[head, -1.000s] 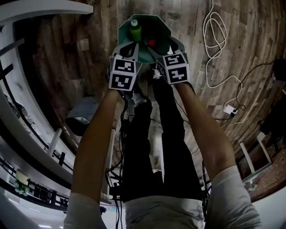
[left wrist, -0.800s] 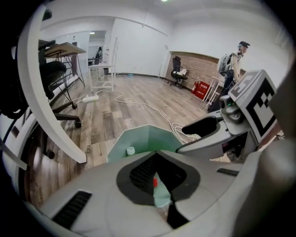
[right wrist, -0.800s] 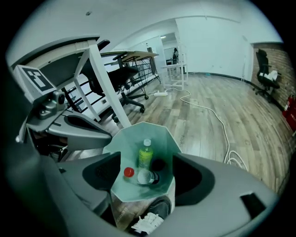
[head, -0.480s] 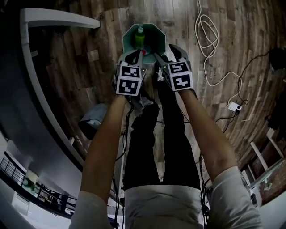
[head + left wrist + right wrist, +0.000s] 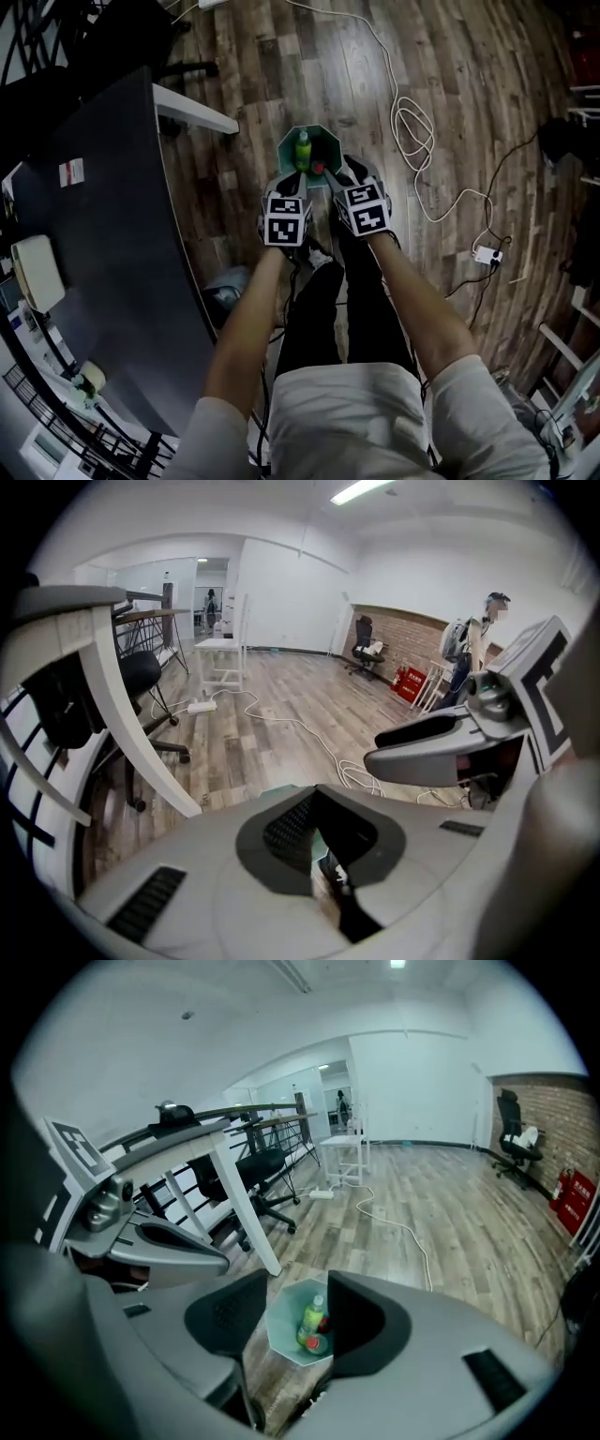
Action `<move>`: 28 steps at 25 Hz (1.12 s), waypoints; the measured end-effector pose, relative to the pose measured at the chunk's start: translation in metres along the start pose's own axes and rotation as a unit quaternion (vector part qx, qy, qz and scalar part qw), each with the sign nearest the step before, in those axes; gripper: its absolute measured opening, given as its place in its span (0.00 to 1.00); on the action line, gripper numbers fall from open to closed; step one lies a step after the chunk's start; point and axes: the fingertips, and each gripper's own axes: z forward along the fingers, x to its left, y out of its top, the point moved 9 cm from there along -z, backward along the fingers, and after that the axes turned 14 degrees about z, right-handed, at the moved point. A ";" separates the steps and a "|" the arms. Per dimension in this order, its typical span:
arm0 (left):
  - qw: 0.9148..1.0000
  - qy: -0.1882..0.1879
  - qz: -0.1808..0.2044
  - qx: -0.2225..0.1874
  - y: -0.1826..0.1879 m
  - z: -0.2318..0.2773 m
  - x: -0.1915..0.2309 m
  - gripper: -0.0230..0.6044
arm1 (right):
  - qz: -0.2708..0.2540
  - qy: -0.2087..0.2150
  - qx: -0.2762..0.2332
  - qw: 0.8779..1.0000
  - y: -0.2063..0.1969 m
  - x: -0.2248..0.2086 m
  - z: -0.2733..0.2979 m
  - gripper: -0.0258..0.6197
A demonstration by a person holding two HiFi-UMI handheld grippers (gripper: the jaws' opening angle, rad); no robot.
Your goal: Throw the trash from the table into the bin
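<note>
Green bottle (image 5: 303,153) in teal bin (image 5: 287,148), cap end toward the far rim

The place is an open-plan office. A long dark-topped desk (image 5: 103,272) stands on white legs over a wood-plank floor (image 5: 309,66). Black wheeled office chairs (image 5: 267,1171) sit beside it, and a brick wall (image 5: 412,635) runs along the far side. A strip light (image 5: 361,489) hangs in the white ceiling, and a white cable (image 5: 412,122) and power strip (image 5: 202,706) lie loose on the floor.
</note>
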 end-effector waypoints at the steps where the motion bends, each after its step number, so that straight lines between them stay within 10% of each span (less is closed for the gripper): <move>1: 1.000 0.000 0.005 -0.005 0.007 -0.007 -0.001 0.08 | -0.007 0.003 -0.008 1.000 0.006 0.004 -0.008 0.36; 9: 1.000 0.001 0.021 -0.011 0.030 -0.058 -0.018 0.08 | -0.022 -0.021 -0.006 1.000 0.009 0.013 -0.073 0.06; 28: 0.998 0.007 0.011 -0.067 0.072 -0.112 -0.024 0.08 | -0.003 -0.010 -0.035 0.999 0.041 0.036 -0.121 0.05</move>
